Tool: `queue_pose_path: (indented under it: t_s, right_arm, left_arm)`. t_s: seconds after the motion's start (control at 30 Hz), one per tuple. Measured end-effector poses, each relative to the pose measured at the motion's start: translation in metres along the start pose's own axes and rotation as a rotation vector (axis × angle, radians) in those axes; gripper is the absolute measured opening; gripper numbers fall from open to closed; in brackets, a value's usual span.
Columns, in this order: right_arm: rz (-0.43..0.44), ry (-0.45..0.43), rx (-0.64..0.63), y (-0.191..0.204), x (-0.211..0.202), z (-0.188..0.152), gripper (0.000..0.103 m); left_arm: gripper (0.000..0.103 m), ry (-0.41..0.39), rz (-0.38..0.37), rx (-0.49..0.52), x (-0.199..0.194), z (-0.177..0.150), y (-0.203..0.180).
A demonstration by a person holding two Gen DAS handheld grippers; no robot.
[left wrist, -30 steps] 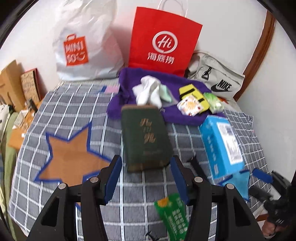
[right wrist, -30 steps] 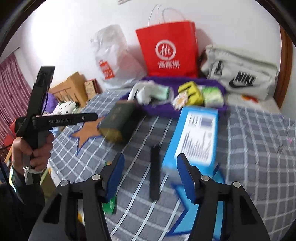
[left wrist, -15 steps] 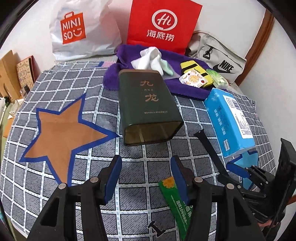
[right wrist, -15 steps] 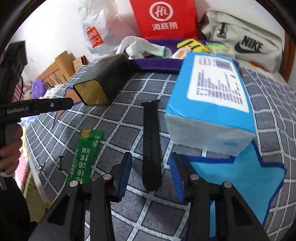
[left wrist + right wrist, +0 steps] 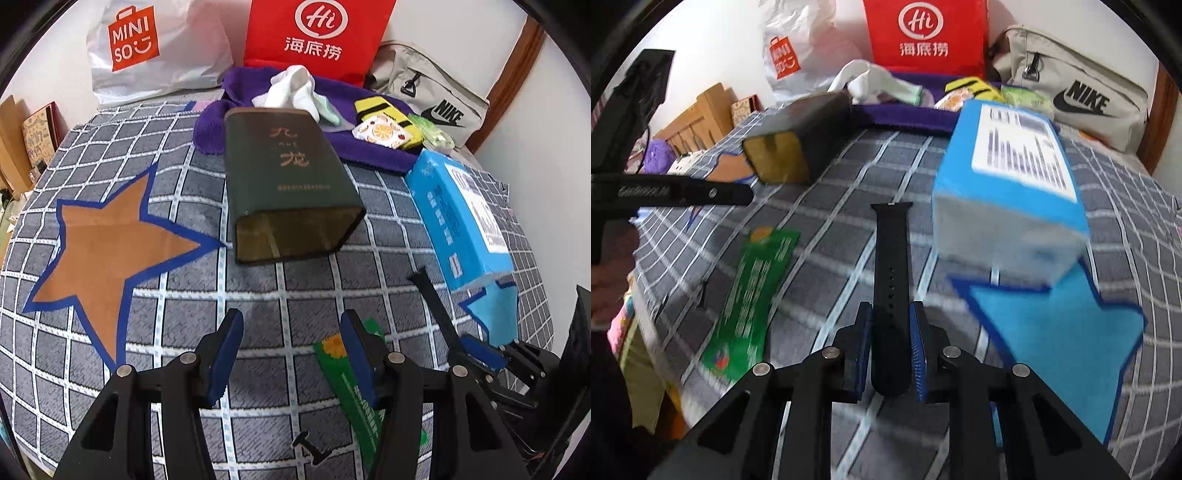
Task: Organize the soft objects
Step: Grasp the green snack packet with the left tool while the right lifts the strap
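Black watch strap [image 5: 891, 291] lies on the grey checked bed cover [image 5: 184, 321], clenched between the right claw [image 5: 891, 345], angled downward. Left claw [image 5: 291, 354] hovers released, empty, over the cover. Behind: bags reading "MINISO" [image 5: 147, 48], "Hi" [image 5: 317, 37], "NIKE" [image 5: 436, 99].

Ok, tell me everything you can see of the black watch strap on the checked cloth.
The black watch strap is a flat, matte, rubbery-looking band with a row of small holes along its middle and a connector piece at its far end. It lies flat on the grey checked cloth, pointing away from the right-wrist camera, between the green packet and the blue tissue pack. The right gripper is shut on its near end, blue pads against both edges.
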State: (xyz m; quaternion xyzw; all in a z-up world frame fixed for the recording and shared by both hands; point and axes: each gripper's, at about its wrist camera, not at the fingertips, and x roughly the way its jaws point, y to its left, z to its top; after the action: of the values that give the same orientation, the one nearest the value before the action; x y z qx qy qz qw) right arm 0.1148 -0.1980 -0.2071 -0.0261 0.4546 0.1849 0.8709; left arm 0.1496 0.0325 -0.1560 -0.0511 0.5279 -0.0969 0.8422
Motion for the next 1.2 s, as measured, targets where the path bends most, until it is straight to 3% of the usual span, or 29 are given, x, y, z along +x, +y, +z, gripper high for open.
queue_pose_path:
  t_s: [0.3,0.4,0.5,0.63,1.0,1.2]
  right_arm:
    - [0.063,-0.016,0.065,-0.009,0.005,0.009,0.023]
    - [0.073,-0.035,0.053,-0.007,0.011,0.018,0.032]
    - [0.059,-0.065,0.045,-0.005,0.018,0.024,0.034]
    - [-0.014,-0.087,-0.009,0.002,0.021,0.024,0.021]
    - [0.011,-0.096,0.042,-0.008,-0.006,0.01,0.02]
    - [-0.001,-0.117,0.067,-0.02,-0.024,0.003,0.02]
  left_arm:
    - [0.053,0.011,0.005,0.002,-0.006,-0.005,0.004]
    - [0.053,0.002,0.013,0.007,-0.013,-0.007,0.005]
    - [0.053,0.007,0.013,0.01,-0.016,-0.012,0.006]
    - [0.053,0.032,0.009,0.021,-0.013,-0.021,0.003]
    - [0.053,0.1,-0.064,0.025,0.003,-0.036,-0.009]
    - [0.066,0.102,-0.067,0.067,0.007,-0.038,-0.027]
